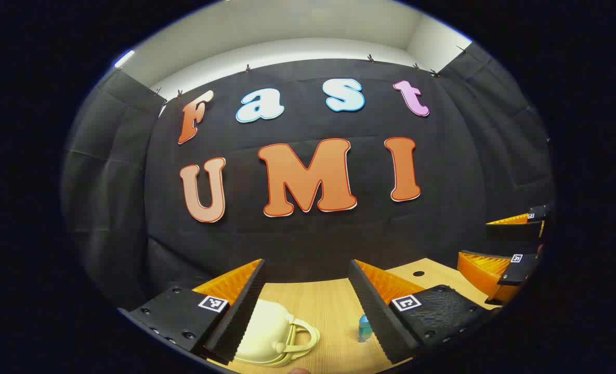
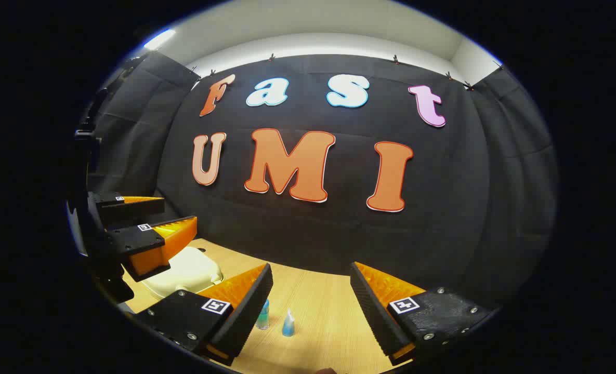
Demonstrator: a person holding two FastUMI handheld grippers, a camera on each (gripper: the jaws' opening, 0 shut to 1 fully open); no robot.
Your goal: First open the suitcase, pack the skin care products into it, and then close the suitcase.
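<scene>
- My left gripper (image 1: 306,291) hangs above the table (image 1: 328,306) with fingers spread wide, holding nothing.
- My right gripper (image 2: 312,296) is likewise agape and empty.
- The cream suitcase (image 1: 266,332) lies closed at the table's left side.
- Two small bottles (image 2: 275,318) stand mid-table, just beside each other.

Both gripper views sit low above the pale wooden tabletop (image 1: 328,306), facing the black cloth back wall (image 1: 313,234) nearly head-on, tilted slightly upward. The left gripper view stands leftward, over the closed cream hard-shell suitcase (image 1: 266,332); the right gripper view sees that suitcase (image 2: 188,270) at its left. Both share the small blue bottle (image 1: 364,328) (image 2: 262,314).
</scene>
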